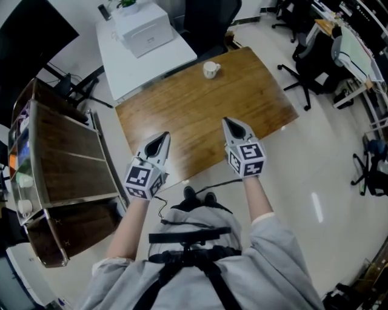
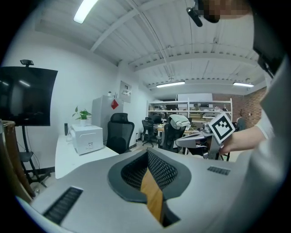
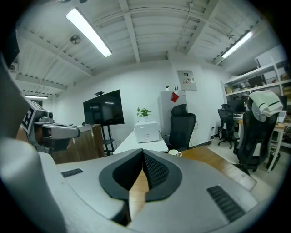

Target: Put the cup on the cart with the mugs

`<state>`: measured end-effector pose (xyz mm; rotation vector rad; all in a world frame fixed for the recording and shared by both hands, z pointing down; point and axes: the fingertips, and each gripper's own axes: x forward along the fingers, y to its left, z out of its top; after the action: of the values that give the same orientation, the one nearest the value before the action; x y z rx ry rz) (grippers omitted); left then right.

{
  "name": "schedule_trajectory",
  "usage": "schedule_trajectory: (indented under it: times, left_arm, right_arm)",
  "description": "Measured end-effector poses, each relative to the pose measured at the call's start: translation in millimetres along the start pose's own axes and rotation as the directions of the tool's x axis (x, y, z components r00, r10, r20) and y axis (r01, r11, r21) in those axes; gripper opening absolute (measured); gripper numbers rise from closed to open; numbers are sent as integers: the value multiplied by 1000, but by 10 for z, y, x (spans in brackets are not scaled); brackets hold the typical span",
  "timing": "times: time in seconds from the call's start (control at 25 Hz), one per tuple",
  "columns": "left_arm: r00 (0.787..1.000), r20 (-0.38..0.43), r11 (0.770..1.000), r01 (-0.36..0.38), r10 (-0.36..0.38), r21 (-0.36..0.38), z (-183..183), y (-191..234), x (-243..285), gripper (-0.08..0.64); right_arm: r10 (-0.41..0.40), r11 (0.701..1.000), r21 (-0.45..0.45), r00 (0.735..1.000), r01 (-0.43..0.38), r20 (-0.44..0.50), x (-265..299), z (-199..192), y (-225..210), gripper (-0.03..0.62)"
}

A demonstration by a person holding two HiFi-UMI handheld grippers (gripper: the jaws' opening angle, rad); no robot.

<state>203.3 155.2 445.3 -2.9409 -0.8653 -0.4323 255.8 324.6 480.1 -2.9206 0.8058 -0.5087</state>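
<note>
Arms reach out over the near edge of the wooden worktop (image 1: 200, 115).
left tool (image 1: 163, 137): pads pressed together at the tip, nothing between them.
right tool (image 1: 225, 122): same, jaws closed on nothing.
The tools sit side by side with a gap between them, both aimed at the far end and tilted slightly down.
Cart (image 1: 60, 139): to the left, just beside the worktop's near-left corner. Dark wood shelves in a metal frame. There are pale round items at its left edge, too small to identify.
Cup (image 1: 210, 69): white, upright, handle visible. It stands on the wooden worktop near the far edge, well apart from both tools and the cart.
Beyond that, a white worktop (image 1: 118, 60) meets the wooden one at the far-left corner. It carries a white box (image 1: 144, 31), with a small plant (image 3: 143, 112) behind it.
Black office chair (image 1: 209, 18) stands past the far edge.
</note>
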Motion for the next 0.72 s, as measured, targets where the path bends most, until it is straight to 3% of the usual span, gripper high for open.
schedule_trajectory:
  times: [0.2,0.32,0.72]
  left_arm:
    - [999,-16,999,30,-30,30,-30,212,223,5]
    - [999,-41,999,31,-30,10,-65,256,377,5]
    - [995,-99,998,-33,27,-62,-120,550,1448,5]
  right_arm:
    - [-73,997,28,997,72,16,359,100,-239,15]
    - [-75,995,62,997,75,-10,596,51,-413,66]
    - [-53,998,36,989,59,-139,1967,-271,-1189,367]
